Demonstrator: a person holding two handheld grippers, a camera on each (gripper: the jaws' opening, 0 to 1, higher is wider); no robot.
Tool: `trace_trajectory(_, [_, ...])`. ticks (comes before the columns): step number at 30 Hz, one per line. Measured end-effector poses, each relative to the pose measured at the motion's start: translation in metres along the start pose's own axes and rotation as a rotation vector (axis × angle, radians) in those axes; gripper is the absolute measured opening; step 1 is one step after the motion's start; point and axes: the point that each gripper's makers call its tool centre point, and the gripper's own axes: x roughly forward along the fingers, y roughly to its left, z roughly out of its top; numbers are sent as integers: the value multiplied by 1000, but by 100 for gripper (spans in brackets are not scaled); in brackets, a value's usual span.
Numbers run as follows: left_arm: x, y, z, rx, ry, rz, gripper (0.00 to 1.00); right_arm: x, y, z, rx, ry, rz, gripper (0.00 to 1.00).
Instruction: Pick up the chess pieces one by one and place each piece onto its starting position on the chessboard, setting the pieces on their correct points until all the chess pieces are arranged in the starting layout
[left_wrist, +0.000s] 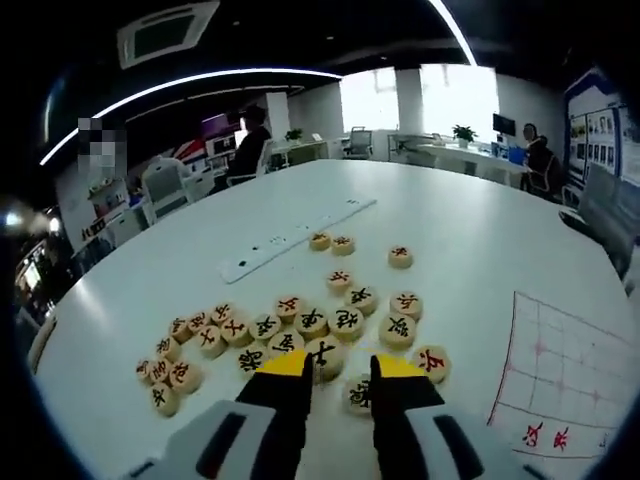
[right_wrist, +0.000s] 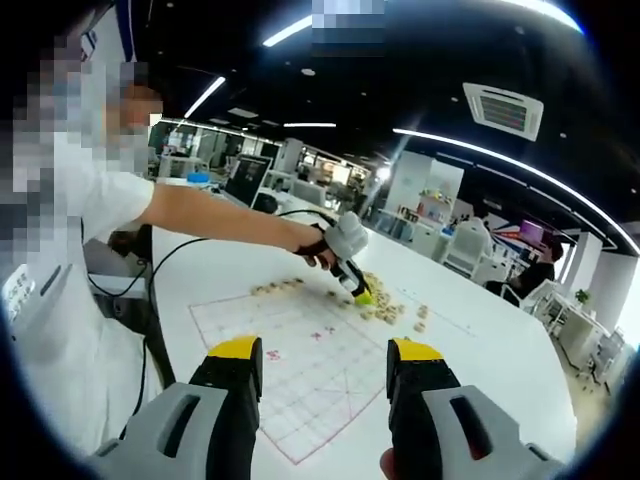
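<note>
**Both grippers released; pieces heaped on table beside the board**

In the left gripper view, the left gripper (left_wrist: 338, 375) is seen low over a white round table (left_wrist: 470, 215), its yellow-tipped jaws held apart with nothing between them. The jaw tips are positioned just above the near edge of a loose heap of chess pieces (left_wrist: 300, 325): round pale wooden discs marked with red or black characters, lying flat. Some discs touch one another; a few are set apart farther up the table, near a long white power strip (left_wrist: 295, 237) that lies diagonally. One disc is partly hidden between the jaw tips; contact with it cannot be judged. The chessboard (left_wrist: 570, 375), a white sheet with a red grid, is noted at the right edge of this view, beside the heap and not overlapped by it. Two red characters are printed near its lower corner.

In the right gripper view, the right gripper (right_wrist: 325, 365) is held above the near part of the chessboard (right_wrist: 320, 370), jaws parted and empty. A row of pieces (right_wrist: 275, 287) is seen along the far edge of the board; whether these sit on grid points cannot be resolved. The left gripper (right_wrist: 362, 296) is seen beyond the board, held in the person's hand (right_wrist: 318, 250), tips lowered at the heap (right_wrist: 395, 308). A black cable (right_wrist: 185, 250) runs from it back toward the person's body.

Office desks, chairs and seated people are visible in the background.
</note>
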Motion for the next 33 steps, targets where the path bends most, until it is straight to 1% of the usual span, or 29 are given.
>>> trace_trajectory(3, [1,10,-1,-16,7,26,30,2,-1,-1,3,3,0,50])
trace_trajectory(5, [4,11,-1,-33,8,34,30,2,1,-2,3,5,4,50])
trace_trajectory(9, [15,2,0,-70,16,18,31,2,1,-2,3,4,5,50])
trace_trajectory(11, [22,-6,-2,-89,36,5,31,3,1,-3,5,6,4,50])
trace_trajectory(12, [24,-9,1,-121,30,7,31,3,1,-3,6,8,4,50])
trace_trajectory(14, [28,-9,4,-108,18,28,26,3,1,-4,7,9,5,50])
trace_trajectory(15, [29,-5,5,-116,15,49,21,3,1,-4,6,9,6,50])
trace_trajectory(18, [29,-2,4,-133,11,53,21,2,-1,-4,8,7,4,50])
trace_trajectory(19, [28,-2,3,-128,15,53,21,1,-1,-4,9,6,3,50])
trace_trajectory(22, [18,2,4,-97,13,67,21,2,-1,-5,11,6,2,50])
trace_trajectory(24, [9,5,8,-89,0,73,21,3,0,-6,11,8,5,50])
trace_trajectory(26, [-3,6,14,-45,-17,72,21,3,3,-6,10,7,7,50])
trace_trajectory(28, [-16,0,15,-9,-29,49,21,3,5,-5,7,6,8,50])
trace_trajectory(29, [-24,-3,15,33,-35,41,21,2,6,-5,6,5,8,50])
trace_trajectory(32, [-49,-19,6,87,-40,5,21,2,6,-5,5,5,6,50])
trace_trajectory(33, [-58,-26,2,115,-39,-16,21,2,7,-5,5,6,5,50])
